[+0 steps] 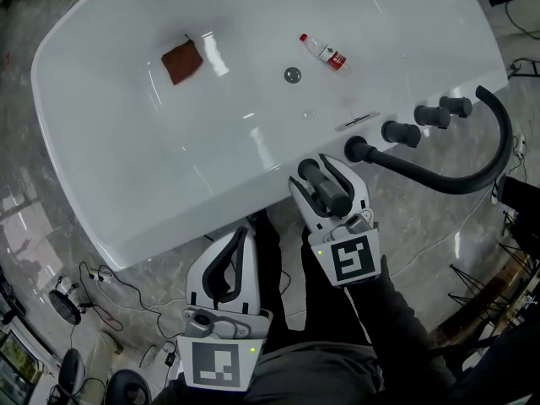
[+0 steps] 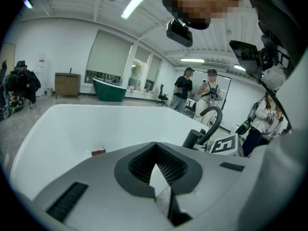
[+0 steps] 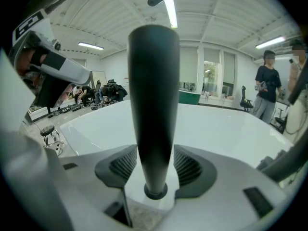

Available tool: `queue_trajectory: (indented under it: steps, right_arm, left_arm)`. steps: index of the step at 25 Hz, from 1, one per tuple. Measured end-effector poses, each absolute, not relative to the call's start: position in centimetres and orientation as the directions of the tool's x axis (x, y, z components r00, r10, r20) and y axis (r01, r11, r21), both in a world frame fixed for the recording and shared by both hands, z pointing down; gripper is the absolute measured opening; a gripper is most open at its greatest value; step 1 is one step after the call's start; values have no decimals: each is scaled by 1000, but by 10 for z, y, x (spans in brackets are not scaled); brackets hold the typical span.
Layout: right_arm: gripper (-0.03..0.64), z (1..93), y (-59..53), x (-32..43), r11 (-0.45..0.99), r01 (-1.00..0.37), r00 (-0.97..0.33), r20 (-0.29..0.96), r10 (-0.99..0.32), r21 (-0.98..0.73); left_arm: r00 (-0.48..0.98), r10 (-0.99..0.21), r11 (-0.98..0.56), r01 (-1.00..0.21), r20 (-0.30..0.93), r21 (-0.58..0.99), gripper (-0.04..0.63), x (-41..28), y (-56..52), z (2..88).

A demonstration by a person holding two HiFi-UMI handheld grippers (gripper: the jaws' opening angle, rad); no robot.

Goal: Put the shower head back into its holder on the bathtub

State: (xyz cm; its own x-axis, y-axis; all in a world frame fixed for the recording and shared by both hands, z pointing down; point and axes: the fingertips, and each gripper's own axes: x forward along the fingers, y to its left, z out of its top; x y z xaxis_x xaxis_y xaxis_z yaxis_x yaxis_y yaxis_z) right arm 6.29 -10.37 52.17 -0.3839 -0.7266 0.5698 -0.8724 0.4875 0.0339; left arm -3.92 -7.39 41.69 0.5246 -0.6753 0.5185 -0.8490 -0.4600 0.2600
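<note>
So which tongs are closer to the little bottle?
Right. The right tongs, holding the shower head, sit at the tub's rim near the bottle; the left tongs hang farther back.

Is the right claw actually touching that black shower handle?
Touching. In the right gripper view, the right gripper has its jaws pressed against the black shower head, one on each side.

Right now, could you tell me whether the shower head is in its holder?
Out: the shower head is clamped in the right gripper, beside the bathtub rim.
</note>
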Motion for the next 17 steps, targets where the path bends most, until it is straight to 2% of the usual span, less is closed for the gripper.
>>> queue_trajectory:
  steps: [11, 17]
  right_arm:
    - [229, 518, -101, 66, 489, -871, -381, 563, -733, 47]
    - [229, 522, -100, 61, 504, -863, -392, 577, -717, 40]
  left_arm:
    - [533, -679, -467, -844, 505, 263, 5, -34, -70, 413]
    - [510, -720, -455, -859, 470, 235, 3, -37, -79, 403]
